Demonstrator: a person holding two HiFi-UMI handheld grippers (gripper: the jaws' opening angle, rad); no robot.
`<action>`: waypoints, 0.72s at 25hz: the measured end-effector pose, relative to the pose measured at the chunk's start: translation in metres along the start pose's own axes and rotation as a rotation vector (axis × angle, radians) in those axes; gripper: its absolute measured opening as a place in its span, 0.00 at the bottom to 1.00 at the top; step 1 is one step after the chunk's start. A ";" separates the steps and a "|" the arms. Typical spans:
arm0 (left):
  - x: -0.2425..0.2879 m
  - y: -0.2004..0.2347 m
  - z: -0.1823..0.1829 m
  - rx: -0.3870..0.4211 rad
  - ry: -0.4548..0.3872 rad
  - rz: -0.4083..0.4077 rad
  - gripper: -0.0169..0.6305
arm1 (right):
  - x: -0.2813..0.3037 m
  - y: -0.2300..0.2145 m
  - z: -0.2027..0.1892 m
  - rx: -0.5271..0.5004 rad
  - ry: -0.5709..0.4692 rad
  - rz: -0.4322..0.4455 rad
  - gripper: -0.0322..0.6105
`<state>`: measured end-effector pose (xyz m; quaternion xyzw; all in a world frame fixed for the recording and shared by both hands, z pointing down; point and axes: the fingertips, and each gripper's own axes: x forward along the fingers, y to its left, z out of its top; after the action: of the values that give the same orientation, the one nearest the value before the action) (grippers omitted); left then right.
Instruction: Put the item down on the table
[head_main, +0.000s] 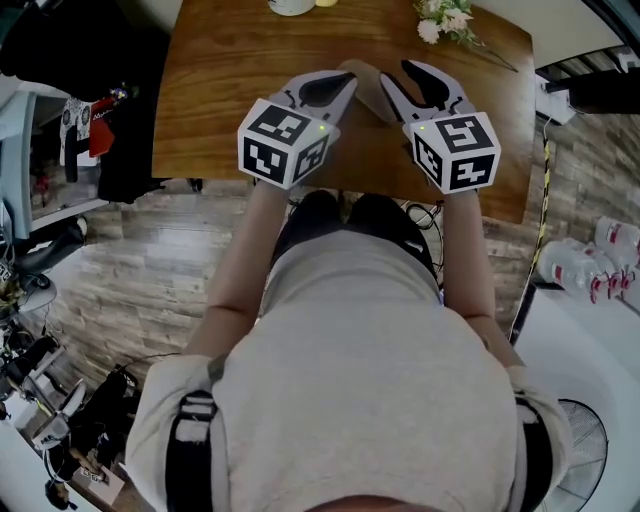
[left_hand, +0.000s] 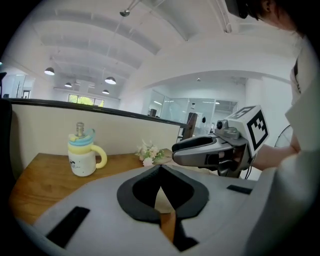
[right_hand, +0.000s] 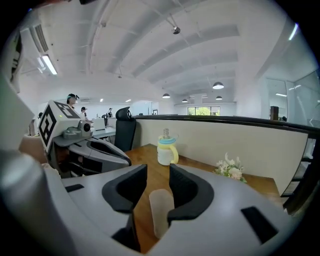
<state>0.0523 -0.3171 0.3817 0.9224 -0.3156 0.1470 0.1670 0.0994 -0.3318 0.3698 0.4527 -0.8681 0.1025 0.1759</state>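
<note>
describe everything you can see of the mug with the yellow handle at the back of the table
The mug is a white, glossy, ceramic-looking cup with a small dark print on its side and a pale yellow loop handle. That handle points toward the flowers. A lid in yellow and light blue layers caps it, with a small metallic-looking knob on top. It stands upright on the wooden table near the far edge. Nothing but the tabletop touches it.
</note>
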 end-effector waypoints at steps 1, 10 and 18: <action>0.000 -0.004 0.002 0.009 -0.001 -0.007 0.05 | -0.003 0.000 0.003 0.010 -0.011 -0.002 0.28; 0.004 -0.021 0.016 0.039 -0.035 -0.052 0.04 | -0.014 0.012 0.019 0.045 -0.098 0.021 0.13; 0.000 -0.022 0.014 0.035 -0.039 -0.075 0.04 | -0.026 0.020 0.022 0.076 -0.161 0.034 0.07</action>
<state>0.0685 -0.3064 0.3649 0.9391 -0.2814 0.1282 0.1501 0.0919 -0.3081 0.3389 0.4512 -0.8824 0.1017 0.0864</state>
